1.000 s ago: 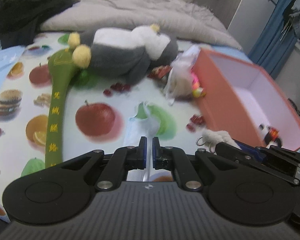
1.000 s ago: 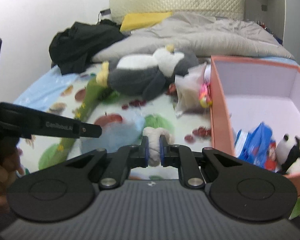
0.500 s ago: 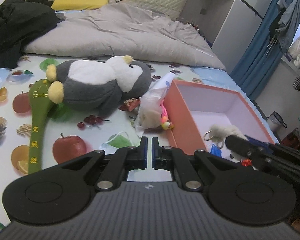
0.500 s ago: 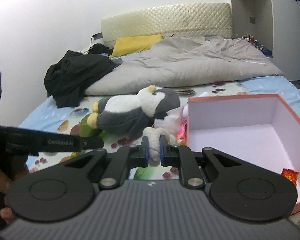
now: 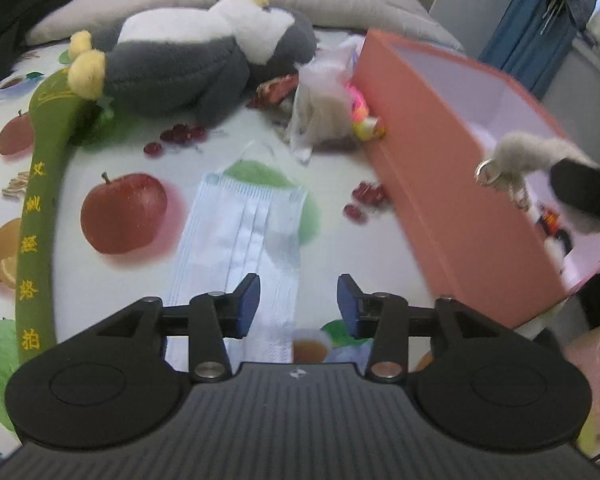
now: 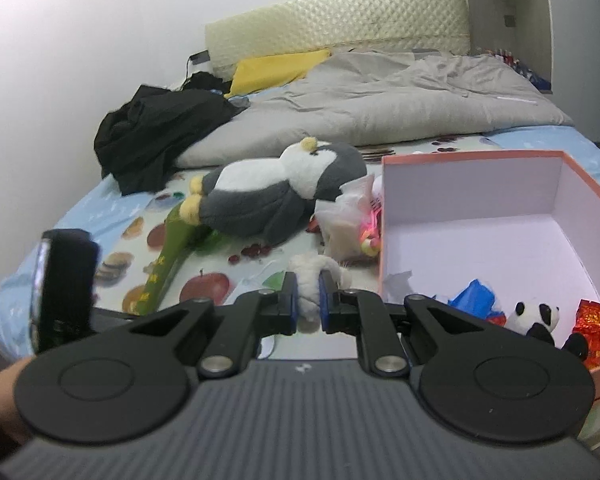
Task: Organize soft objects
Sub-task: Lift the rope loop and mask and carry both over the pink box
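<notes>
Fluffy cream keychain toy (image 6: 314, 276) is sitting pinched between the closed-in fingers of the right gripper (image 6: 308, 300), hanging just over the near wall of the orange box (image 5: 440, 184); its body is partly hidden behind the fingers. Yellow characters are running down the green padded stick (image 5: 40, 200) lying left of the box, too blurred to read, while the box is holding a small panda plush (image 6: 536, 316), a blue wrapper (image 6: 474, 296) and a red packet (image 6: 594, 324). Left gripper (image 5: 298, 304) is hovering wide open and empty above the blue face mask (image 5: 240, 240), left of the box, whose lower end is cut off behind the fingers.
</notes>
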A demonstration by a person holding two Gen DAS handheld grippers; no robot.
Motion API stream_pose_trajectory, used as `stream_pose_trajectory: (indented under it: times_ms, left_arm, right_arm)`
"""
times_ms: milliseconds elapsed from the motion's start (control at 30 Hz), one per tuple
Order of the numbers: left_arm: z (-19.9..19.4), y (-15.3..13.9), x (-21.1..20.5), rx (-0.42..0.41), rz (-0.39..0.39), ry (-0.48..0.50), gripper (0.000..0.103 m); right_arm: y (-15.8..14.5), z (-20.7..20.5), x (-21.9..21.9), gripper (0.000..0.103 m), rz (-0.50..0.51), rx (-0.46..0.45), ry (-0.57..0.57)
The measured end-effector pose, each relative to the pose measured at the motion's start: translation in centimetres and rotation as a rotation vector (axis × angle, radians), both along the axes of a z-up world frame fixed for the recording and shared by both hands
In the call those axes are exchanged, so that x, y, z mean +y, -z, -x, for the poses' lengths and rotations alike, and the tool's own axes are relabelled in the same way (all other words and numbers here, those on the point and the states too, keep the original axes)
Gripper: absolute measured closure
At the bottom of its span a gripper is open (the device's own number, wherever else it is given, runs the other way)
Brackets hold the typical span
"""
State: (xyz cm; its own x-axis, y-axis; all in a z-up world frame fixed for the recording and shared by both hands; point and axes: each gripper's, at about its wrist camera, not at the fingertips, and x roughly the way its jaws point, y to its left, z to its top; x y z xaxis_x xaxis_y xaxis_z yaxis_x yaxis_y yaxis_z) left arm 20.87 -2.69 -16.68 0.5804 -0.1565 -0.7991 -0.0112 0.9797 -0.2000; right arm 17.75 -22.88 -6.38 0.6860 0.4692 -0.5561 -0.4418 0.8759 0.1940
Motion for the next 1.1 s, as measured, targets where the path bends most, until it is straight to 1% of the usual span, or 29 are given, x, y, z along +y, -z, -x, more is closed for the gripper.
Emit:
stream_pose_trajectory:
  times_ms: [133, 233, 300, 433, 500, 567, 600, 667, 700, 733, 833, 933, 1000, 1100]
  left_arm:
    - [0.3, 2.2, -0.2, 0.000, -0.060, 0.035, 0.053]
    - [0.5, 3.4, 0.1, 0.012, -0.074, 0.043, 0.053]
    - [0.7, 3.7, 0.0, -0.011, -0.082, 0.055, 0.053]
    - [0.8, 3.8, -0.1, -0.019, -0.093, 0.066, 0.054]
    - [0.8, 3.9, 0.0, -0.025, -0.089, 0.058, 0.060]
    - [0.8, 3.9, 0.2, -0.030, -0.097, 0.044, 0.073]
    - [0.9, 3.9, 0.3, -0.032, -0.097, 0.033, 0.077]
    - [0.9, 3.8, 0.7, -0.031, -0.092, 0.010, 0.092]
    - [0.9, 3.7, 0.9, -0.028, -0.087, 0.000, 0.095]
    - [0.9, 3.6, 1.1, -0.025, -0.077, -0.009, 0.096]
    - [1.0, 2.6, 1.7, -0.039, -0.040, -0.039, 0.096]
    - [1.0, 0.7, 1.9, -0.070, -0.006, -0.051, 0.096]
    - [0.8, -1.0, 2.0, -0.093, 0.038, -0.054, 0.096]
    - [0.2, -4.1, 1.6, -0.148, 0.061, -0.051, 0.096]
  right_arm:
    - [1.3, 1.2, 0.7, 0.089, -0.009, 0.024, -0.005]
    - [2.1, 1.9, 0.8, 0.089, -0.020, 0.051, 0.002]
    - [2.5, 2.3, 0.8, 0.089, -0.021, 0.062, 0.007]
    - [3.3, 2.4, 1.0, 0.089, -0.002, 0.088, 0.012]
    - [3.7, 2.5, 1.0, 0.089, 0.006, 0.095, 0.008]
    - [4.0, 2.6, 1.1, 0.089, 0.013, 0.101, 0.007]
    - [4.1, 2.6, 1.1, 0.089, 0.012, 0.106, 0.009]
    - [4.2, 2.6, 0.9, 0.089, 0.004, 0.120, 0.016]
    - [4.2, 2.5, 0.9, 0.089, 0.003, 0.122, 0.017]
    - [4.1, 2.5, 0.9, 0.089, 0.003, 0.121, 0.016]
    - [3.5, 2.3, 0.9, 0.089, -0.003, 0.111, 0.011]
    - [2.3, 1.9, 0.8, 0.089, -0.005, 0.080, 0.016]
    - [1.4, 1.5, 0.6, 0.089, -0.014, 0.060, 0.020]
    - [0.0, 0.7, 0.3, 0.089, -0.018, 0.025, 0.029]
